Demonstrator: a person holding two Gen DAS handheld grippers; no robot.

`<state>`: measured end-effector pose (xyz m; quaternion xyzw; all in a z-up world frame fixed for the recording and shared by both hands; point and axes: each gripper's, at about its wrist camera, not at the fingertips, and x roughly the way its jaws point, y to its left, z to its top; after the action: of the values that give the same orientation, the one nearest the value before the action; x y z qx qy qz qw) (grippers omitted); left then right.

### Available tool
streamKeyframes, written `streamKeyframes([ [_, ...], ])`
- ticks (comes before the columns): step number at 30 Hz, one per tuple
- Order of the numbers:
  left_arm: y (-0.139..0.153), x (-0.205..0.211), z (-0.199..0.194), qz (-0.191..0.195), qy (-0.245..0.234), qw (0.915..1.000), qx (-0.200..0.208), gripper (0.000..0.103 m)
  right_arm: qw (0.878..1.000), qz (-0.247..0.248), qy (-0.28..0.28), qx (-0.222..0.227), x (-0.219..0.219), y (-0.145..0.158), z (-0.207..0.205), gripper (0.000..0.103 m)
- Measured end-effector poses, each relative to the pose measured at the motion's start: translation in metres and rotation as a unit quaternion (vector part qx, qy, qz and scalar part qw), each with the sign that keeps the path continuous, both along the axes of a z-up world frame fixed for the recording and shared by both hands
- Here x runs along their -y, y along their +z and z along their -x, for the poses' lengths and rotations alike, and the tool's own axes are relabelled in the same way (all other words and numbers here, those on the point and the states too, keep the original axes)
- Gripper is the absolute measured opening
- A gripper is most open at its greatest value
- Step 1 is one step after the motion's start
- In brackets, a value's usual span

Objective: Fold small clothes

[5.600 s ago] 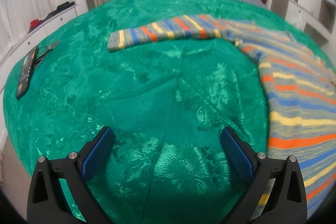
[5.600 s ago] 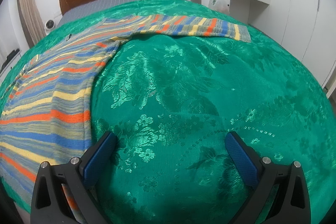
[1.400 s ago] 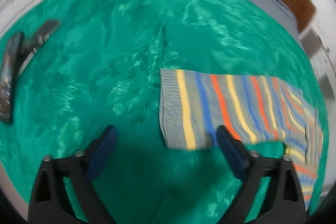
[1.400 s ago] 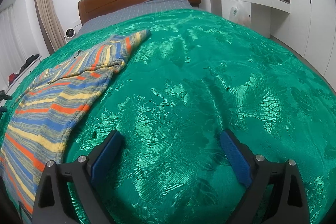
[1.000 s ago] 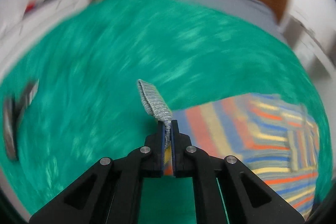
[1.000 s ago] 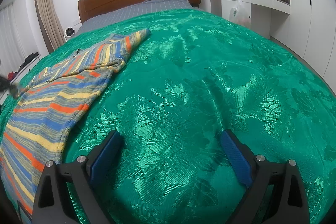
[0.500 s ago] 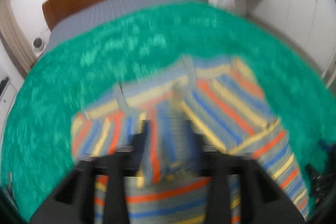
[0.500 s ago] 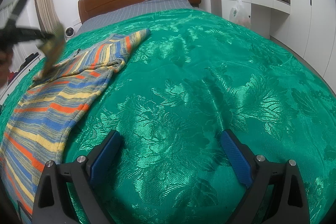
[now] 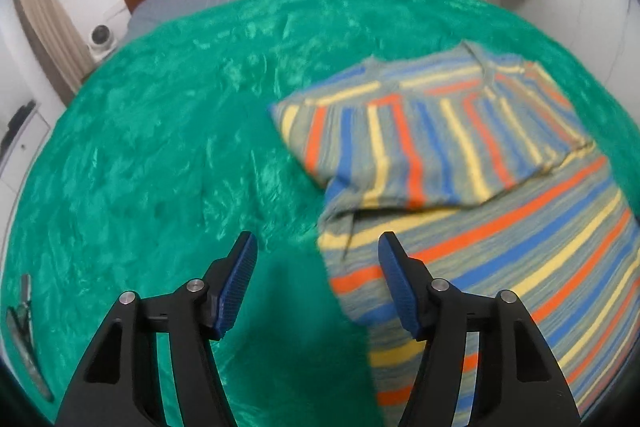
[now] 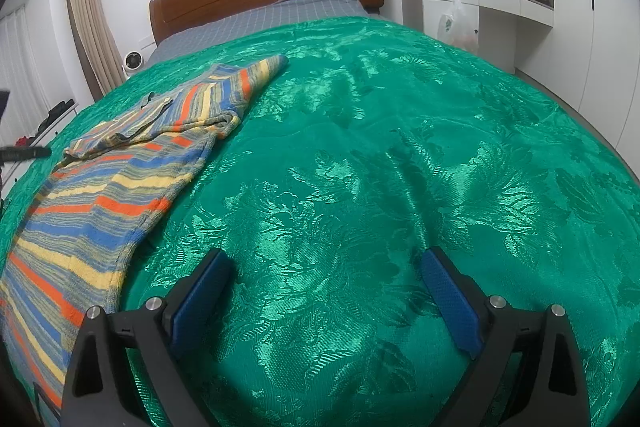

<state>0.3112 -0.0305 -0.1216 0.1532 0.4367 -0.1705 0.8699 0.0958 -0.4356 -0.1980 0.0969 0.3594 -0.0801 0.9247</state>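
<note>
Lying lengthwise on the green bed, the striped sweater sits just right of the left tool, whose empty jaws are opening; the right tool, wide and empty, is farther off.

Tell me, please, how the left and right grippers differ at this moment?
The left gripper hangs over the sweater's edge, jaws opening, nothing between them; the right gripper hangs over bare bedspread. The left's jaws stand narrower than the right's. Both are empty and have blue pads.
</note>
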Motion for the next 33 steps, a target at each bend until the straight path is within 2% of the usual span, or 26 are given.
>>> streamKeyframes([
  [2,-0.011,0.004,-0.007,0.008,0.004,0.9999,-0.01,0.06,1.0,0.001,0.0,0.0,-0.001,0.0,0.0,0.096],
  [4,-0.018,0.011,-0.014,0.015,0.014,0.9998,-0.009,0.047,1.0,0.002,-0.001,-0.001,-0.001,0.0,-0.001,0.096],
  [5,-0.023,0.019,-0.021,0.027,0.02,0.9994,-0.007,0.023,1.0,0.003,-0.001,-0.001,-0.001,0.0,-0.001,0.096],
  [6,-0.025,0.015,-0.023,0.035,0.024,0.9991,-0.007,0.006,1.0,0.003,-0.001,-0.001,-0.001,0.0,-0.001,0.096],
  [8,-0.03,0.012,-0.023,0.014,0.07,0.9971,0.025,0.004,1.0,0.003,-0.001,-0.001,-0.001,0.0,-0.001,0.096],
  [11,-0.042,-0.004,-0.012,0.031,0.113,0.9928,0.029,0.003,1.0,0.003,-0.001,-0.001,-0.001,0.0,-0.001,0.096],
  [19,-0.046,-0.012,-0.006,0.064,0.133,0.989,0.008,0.005,1.0,0.003,-0.001,-0.001,-0.002,0.0,-0.001,0.096],
  [22,-0.043,-0.018,-0.006,0.078,0.137,0.9875,-0.008,0.012,1.0,0.003,-0.001,-0.001,-0.001,0.0,-0.001,0.096],
  [25,-0.033,-0.028,0.012,0.074,0.138,0.9877,-0.002,0.029,1.0,0.003,-0.001,-0.001,-0.002,0.0,-0.001,0.096],
  [27,-0.028,-0.038,0.03,0.06,0.143,0.9878,0.008,0.056,1.0,0.003,-0.001,-0.001,-0.001,0.0,-0.001,0.096],
  [30,-0.024,-0.058,0.068,0.042,0.161,0.9858,0.022,0.075,1.0,0.003,-0.001,-0.001,-0.001,0.0,-0.001,0.096],
  [33,-0.029,-0.074,0.102,0.02,0.181,0.9826,0.037,0.085,1.0,0.003,-0.001,-0.001,-0.001,0.0,-0.001,0.096],
])
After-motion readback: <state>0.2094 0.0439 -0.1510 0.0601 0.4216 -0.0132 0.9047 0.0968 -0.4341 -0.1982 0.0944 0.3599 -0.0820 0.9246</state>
